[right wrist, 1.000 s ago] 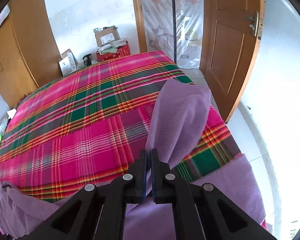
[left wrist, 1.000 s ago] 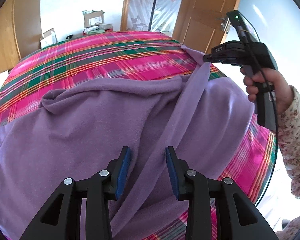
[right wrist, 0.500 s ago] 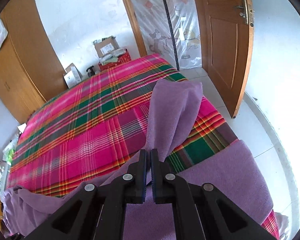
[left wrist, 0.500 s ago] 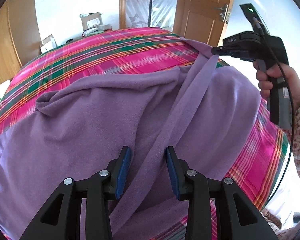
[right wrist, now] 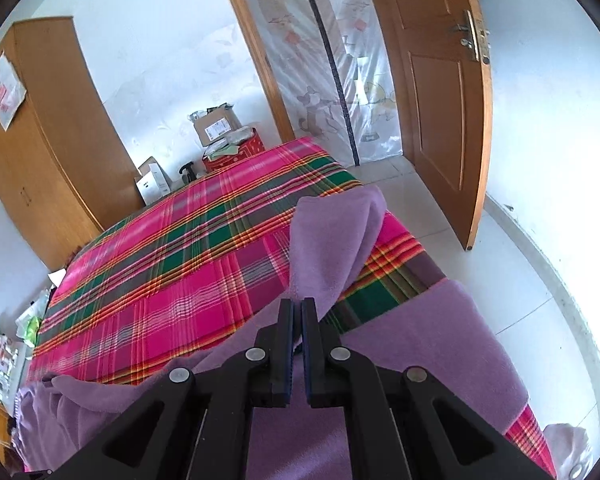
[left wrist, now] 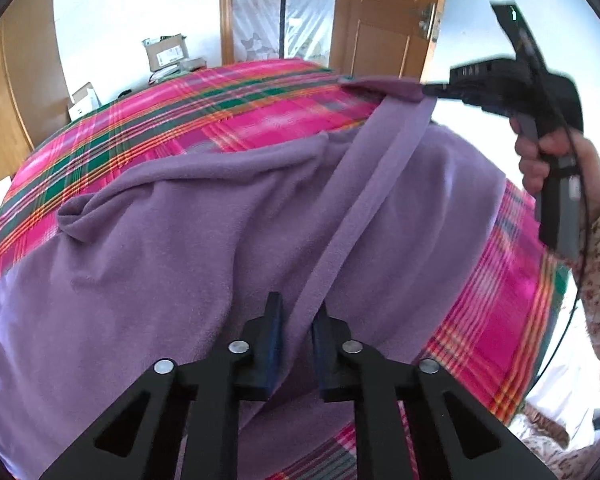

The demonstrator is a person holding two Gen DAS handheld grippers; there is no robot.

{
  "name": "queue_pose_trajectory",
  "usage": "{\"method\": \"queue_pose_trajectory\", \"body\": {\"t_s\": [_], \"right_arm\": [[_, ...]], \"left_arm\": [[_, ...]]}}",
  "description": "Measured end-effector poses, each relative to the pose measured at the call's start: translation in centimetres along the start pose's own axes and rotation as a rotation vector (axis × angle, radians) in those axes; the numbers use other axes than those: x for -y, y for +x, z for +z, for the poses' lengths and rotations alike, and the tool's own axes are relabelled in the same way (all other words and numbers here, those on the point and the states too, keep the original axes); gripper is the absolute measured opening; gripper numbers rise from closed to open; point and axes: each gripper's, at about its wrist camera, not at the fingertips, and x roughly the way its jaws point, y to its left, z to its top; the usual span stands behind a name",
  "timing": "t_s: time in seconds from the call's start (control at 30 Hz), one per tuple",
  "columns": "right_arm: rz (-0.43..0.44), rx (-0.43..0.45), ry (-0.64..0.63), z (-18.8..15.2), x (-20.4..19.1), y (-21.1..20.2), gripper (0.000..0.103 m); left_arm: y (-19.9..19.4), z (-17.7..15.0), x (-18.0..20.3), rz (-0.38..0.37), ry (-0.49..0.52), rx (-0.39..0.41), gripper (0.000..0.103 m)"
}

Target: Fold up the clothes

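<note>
Fleece, by the look of it: the purple garment [left wrist: 172,240] is soft and matte with a slight nap, and it slumps in loose folds across the near half of the plaid bedspread [left wrist: 236,120]. I judge it light and limp, unlikely to slip from rubber pads but sure to sag wherever it is unsupported. One long band of it, a raised edge [left wrist: 364,200], runs taut from my left gripper [left wrist: 297,322] up to my right gripper [right wrist: 298,316].

My right gripper's jaws are pressed nearly together on the far end of that edge, and a flap of purple fabric stands up beyond the tips in the right wrist view. My left gripper's jaws stand a narrow gap apart with the band passing between them; I cannot tell whether the pads actually pinch it or merely straddle it.

I reckon the edge is the right place to hold: two grips spread well apart along it should let the cloth hang flat. Gripping the bunched middle would only gather more wrinkles.

Beyond the bed stand a wooden door [right wrist: 440,100] and cardboard boxes [right wrist: 216,124].
</note>
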Motion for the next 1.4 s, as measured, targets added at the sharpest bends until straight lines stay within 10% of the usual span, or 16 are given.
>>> {"method": "queue_pose_trajectory", "body": {"t_s": [0.6, 1.4], "right_arm": [[-0.07, 0.138, 0.001, -3.3, 2.4, -6.3, 0.004], [-0.086, 0.051, 0.132, -8.7, 7.2, -6.0, 0.004]], "left_arm": [[-2.5, -0.8, 1.9, -0.021, 0.043, 0.063, 0.01], [-1.1, -2.9, 3.1, 0.001, 0.084, -0.007, 0.01]]}}
